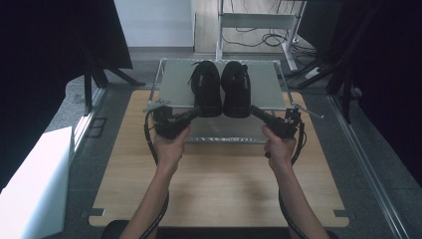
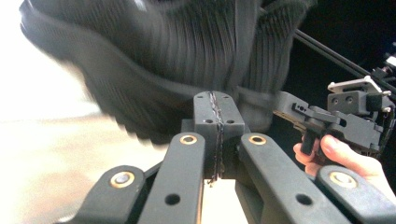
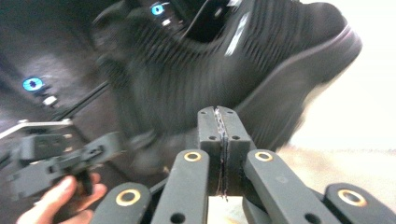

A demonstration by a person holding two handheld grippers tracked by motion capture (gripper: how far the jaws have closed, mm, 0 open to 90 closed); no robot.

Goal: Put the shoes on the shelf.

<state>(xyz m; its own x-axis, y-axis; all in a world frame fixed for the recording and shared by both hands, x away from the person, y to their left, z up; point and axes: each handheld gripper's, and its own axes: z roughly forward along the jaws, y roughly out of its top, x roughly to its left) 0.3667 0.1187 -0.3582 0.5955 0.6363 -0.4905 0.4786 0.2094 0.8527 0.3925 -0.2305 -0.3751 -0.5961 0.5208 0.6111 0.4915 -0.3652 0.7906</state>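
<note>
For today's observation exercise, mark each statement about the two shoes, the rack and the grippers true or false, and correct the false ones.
1. Two black shoes stand side by side on the metal rack's top shelf. True.
2. The left gripper has its jaws wide open. False: in the left gripper view its jaws are pressed together.
3. The rack stands on a wooden tabletop. True.
4. The right gripper is lying on the table, let go. False: a hand holds it up at the heel of the right shoe.
5. The shoes are white. False: both are black.
</note>
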